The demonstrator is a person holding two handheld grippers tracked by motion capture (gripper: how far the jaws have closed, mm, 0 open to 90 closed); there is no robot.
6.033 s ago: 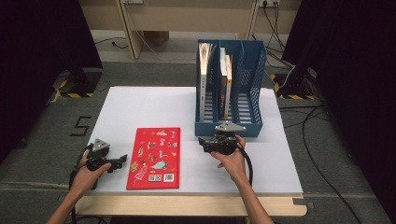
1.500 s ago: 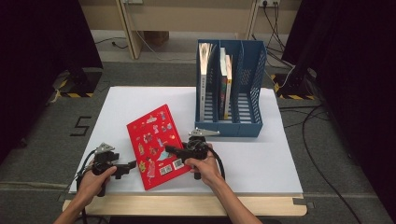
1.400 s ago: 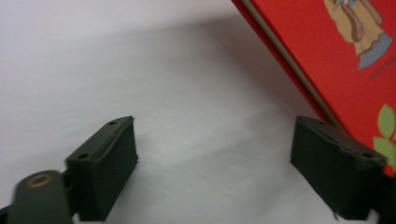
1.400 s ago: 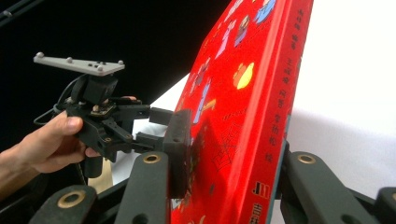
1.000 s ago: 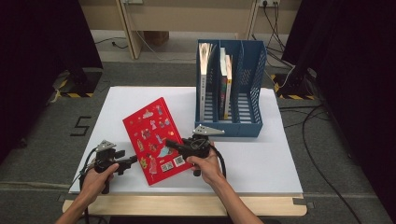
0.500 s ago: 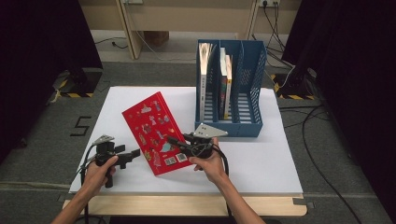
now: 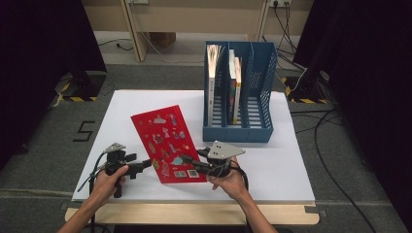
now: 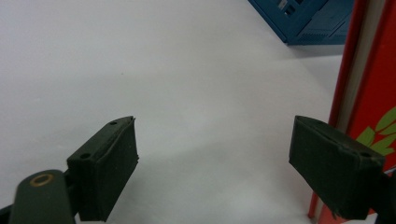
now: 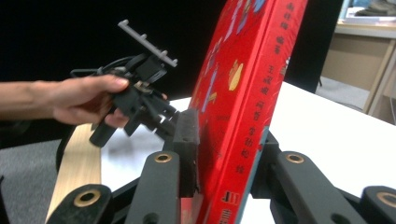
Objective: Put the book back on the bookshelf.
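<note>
Between right fingers [image 9: 229, 154]: red book [image 9: 243, 93], seemingly tilted.

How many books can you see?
4: a red book held in the right claw, three standing in the blue rack. More may hide behind its walls.

I count one red book [image 7: 166, 141] clamped in my right gripper [image 7: 188, 160]; one blue file rack [image 7: 239, 132] with three slots; three books [image 7: 235, 88] standing upright in it, as far as I can tell; one white table [image 7: 291, 165]; my two grippers, the left gripper [image 7: 145, 165] holding nothing.
</note>
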